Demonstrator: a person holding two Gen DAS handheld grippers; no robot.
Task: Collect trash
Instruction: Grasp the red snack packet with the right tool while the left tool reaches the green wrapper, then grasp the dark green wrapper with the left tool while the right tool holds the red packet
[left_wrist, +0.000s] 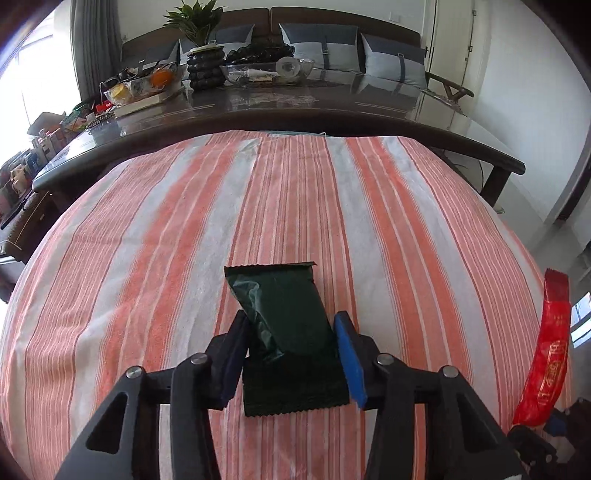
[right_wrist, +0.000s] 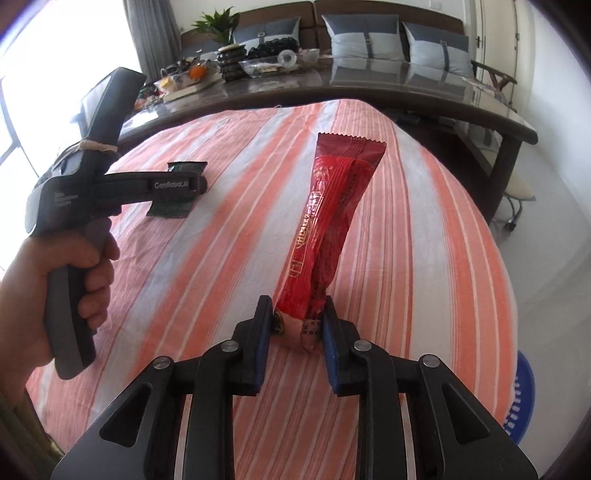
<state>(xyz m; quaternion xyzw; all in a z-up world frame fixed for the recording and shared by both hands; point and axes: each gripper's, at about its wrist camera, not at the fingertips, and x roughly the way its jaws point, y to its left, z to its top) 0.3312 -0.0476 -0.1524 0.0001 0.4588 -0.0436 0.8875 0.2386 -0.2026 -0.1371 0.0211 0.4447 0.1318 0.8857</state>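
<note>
A dark green snack wrapper (left_wrist: 280, 295) lies on the striped cloth, and my left gripper (left_wrist: 291, 319) is shut on it, the pads pressing both long edges so the film buckles on the left. The right wrist view shows that same green wrapper (right_wrist: 184, 168) under the left gripper (right_wrist: 195, 184), which a hand holds. My right gripper (right_wrist: 297, 304) is shut on the lower end of a long red wrapper (right_wrist: 332, 206), which stands up off the cloth. The red wrapper (left_wrist: 550, 343) also shows at the right edge of the left wrist view.
An orange-and-white striped cloth (left_wrist: 147, 258) covers the work surface. Behind it runs a dark glossy table (left_wrist: 295, 107) with a potted plant (left_wrist: 201, 40), glass bowls (left_wrist: 266, 72) and clutter. A blue basket (right_wrist: 521, 391) sits on the floor at the right.
</note>
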